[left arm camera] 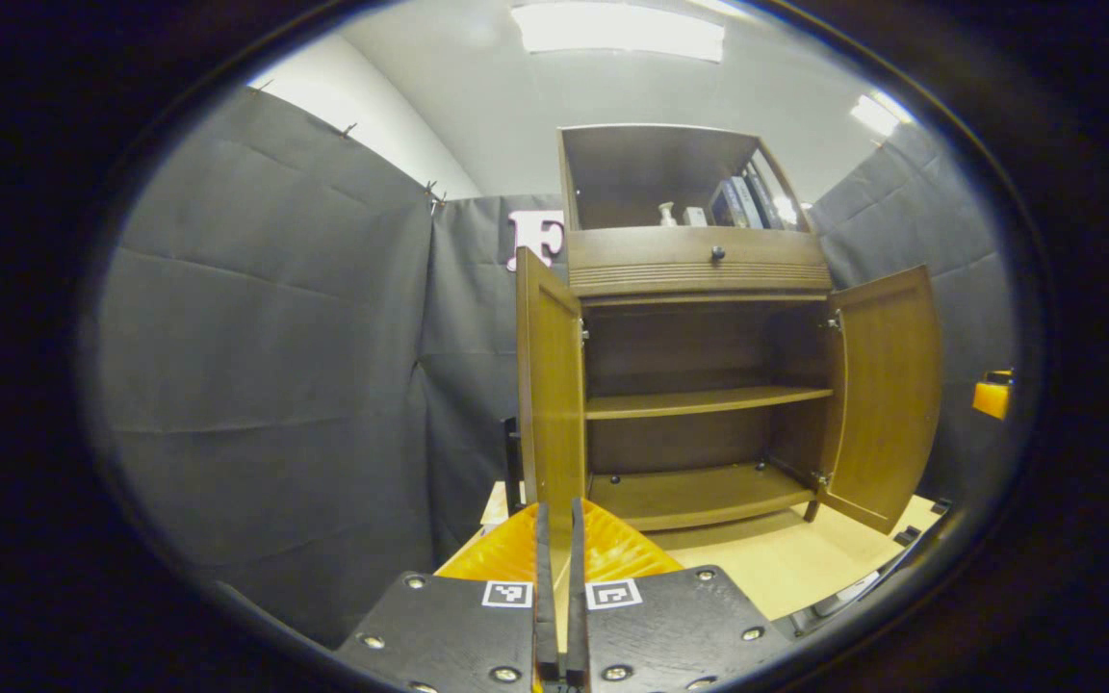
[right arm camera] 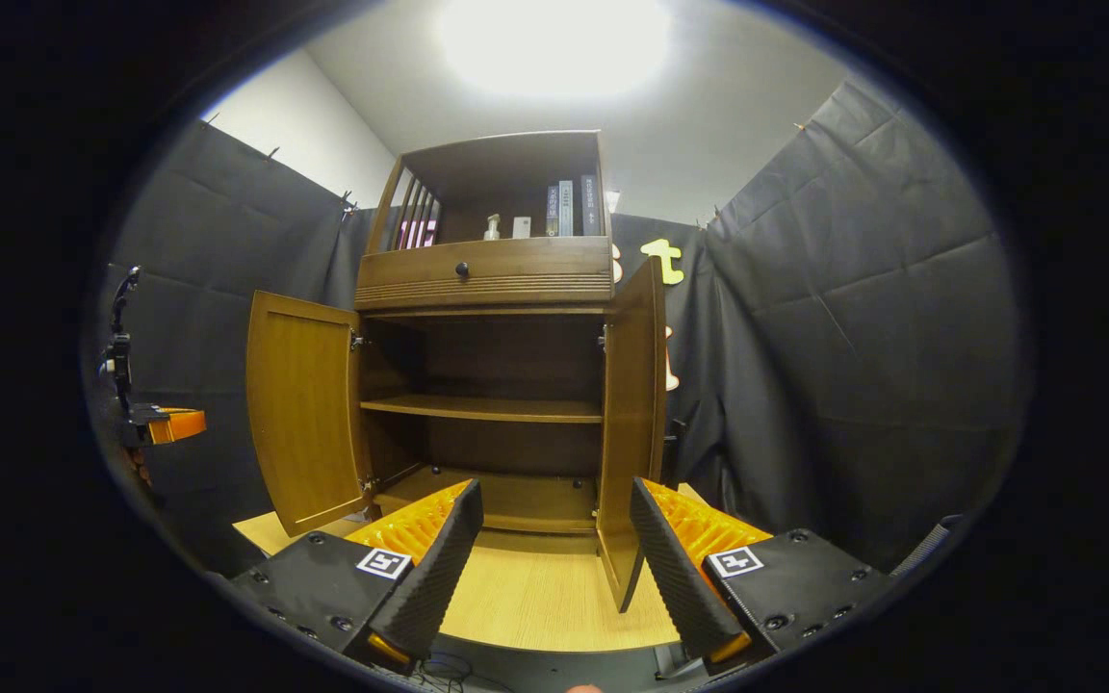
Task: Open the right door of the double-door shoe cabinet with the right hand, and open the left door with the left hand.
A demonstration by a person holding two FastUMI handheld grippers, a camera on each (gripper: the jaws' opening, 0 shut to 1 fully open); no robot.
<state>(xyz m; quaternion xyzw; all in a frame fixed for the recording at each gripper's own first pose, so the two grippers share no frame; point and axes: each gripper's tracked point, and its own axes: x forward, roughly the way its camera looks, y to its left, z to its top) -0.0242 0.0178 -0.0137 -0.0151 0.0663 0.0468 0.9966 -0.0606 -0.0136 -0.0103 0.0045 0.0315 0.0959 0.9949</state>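
The wooden shoe cabinet (left arm camera: 699, 274) (right arm camera: 487, 274) stands with both doors swung open and two bare shelves showing inside. In the left gripper view the left door (left arm camera: 550, 385) is close ahead, almost edge-on, and the right door (left arm camera: 887, 395) angles out at the far side. My left gripper (left arm camera: 559, 525) sits just below and before the left door, its fingers together with a thin slit and nothing between them. My right gripper (right arm camera: 554, 539) is open; the right door (right arm camera: 631, 433) stands edge-on beyond the gap, nearer the right finger (right arm camera: 680, 568), untouched. The left door (right arm camera: 304, 423) hangs open at left.
A drawer with a dark knob (right arm camera: 461, 269) sits above the doors, and an open top shelf holds books (right arm camera: 569, 207) and a small bottle (right arm camera: 492, 226). The cabinet rests on a light wooden board (right arm camera: 535, 587). Black cloth walls close in on both sides.
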